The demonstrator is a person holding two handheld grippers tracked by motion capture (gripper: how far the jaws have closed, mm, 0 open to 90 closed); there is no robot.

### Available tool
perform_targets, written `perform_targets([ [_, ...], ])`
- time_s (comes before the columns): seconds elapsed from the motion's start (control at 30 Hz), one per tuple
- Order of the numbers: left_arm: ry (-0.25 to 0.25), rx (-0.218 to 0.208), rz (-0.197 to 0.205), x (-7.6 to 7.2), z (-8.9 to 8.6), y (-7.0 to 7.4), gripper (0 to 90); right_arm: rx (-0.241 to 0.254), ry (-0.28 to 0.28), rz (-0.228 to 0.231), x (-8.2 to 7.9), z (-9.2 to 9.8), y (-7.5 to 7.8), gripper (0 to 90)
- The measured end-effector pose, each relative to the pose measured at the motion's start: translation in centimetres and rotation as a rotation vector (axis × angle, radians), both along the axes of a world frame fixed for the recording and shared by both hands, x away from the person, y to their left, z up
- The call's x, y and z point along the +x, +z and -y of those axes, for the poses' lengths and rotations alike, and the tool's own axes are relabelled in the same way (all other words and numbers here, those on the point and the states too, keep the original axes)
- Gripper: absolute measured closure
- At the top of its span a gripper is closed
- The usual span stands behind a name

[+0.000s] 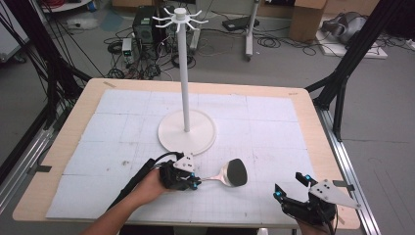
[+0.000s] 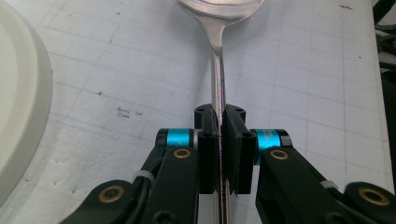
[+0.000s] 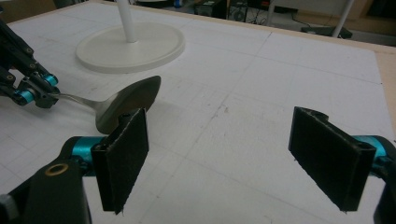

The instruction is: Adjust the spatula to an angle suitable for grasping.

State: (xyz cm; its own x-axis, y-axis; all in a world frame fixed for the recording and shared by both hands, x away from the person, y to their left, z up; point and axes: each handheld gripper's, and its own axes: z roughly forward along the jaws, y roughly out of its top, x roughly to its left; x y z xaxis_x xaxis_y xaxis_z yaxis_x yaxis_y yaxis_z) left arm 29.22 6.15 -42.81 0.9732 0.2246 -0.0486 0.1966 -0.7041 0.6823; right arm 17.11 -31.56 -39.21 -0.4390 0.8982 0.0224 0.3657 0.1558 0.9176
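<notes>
Spoon (image 1: 230, 174) held by its thin handle, lying low over the white gridded mat (image 1: 122, 127) on the bench (image 1: 88, 93), near the front edge and a little left of the middle, bowl end pointing right. Left hand-held gripper (image 1: 196, 182) clenched on that handle, pads pressed flat against both sides of the metal strip, as seen along the jaws in the left gripper view, where the handle (image 2: 218, 93) runs straight out from between the pads to the widening bowl at the top. Hand (image 1: 149, 188) wrapped around the body of that gripper, forearm coming in from the near edge, black cable trailing back beside it. White stand (image 1: 186, 131) with a round flat base just beyond the spoon, tall pole rising from the middle of the base, ring of hooks (image 1: 179, 18) at the top. Right hand-held gripper (image 1: 293, 188) released, jaws spread wide with nothing between them, parked at the near right corner of the bench, well apart from the spoon; bowl of the spoon (image 3: 126, 105) visible past its left pad in the right gripper view.
</notes>
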Motion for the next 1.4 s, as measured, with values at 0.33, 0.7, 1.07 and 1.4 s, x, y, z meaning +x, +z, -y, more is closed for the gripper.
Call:
perform_targets([
  [0.33, 0.152, -0.115, -0.036, -0.2, -1.9, 1.6, 56.0, -0.005, 0.000, 0.006, -0.1, 0.1, 0.0, 18.7],
  [0.7, 0.291, -0.210, -0.004, -3.5, -9.8, 1.6, 67.0, -0.006, -0.004, 0.002, -0.2, 0.0, 0.1, 18.7],
  [1.07, 0.293, -0.071, -0.059, -7.4, -12.0, -0.5, 81.1, -0.012, 0.008, -0.001, 0.1, -0.5, 0.1, 18.7],
  [1.4, 0.399, 0.008, 0.018, -7.6, -12.6, -0.5, 80.6, -0.011, 0.013, 0.002, 0.1, -0.5, 0.0, 18.7],
])
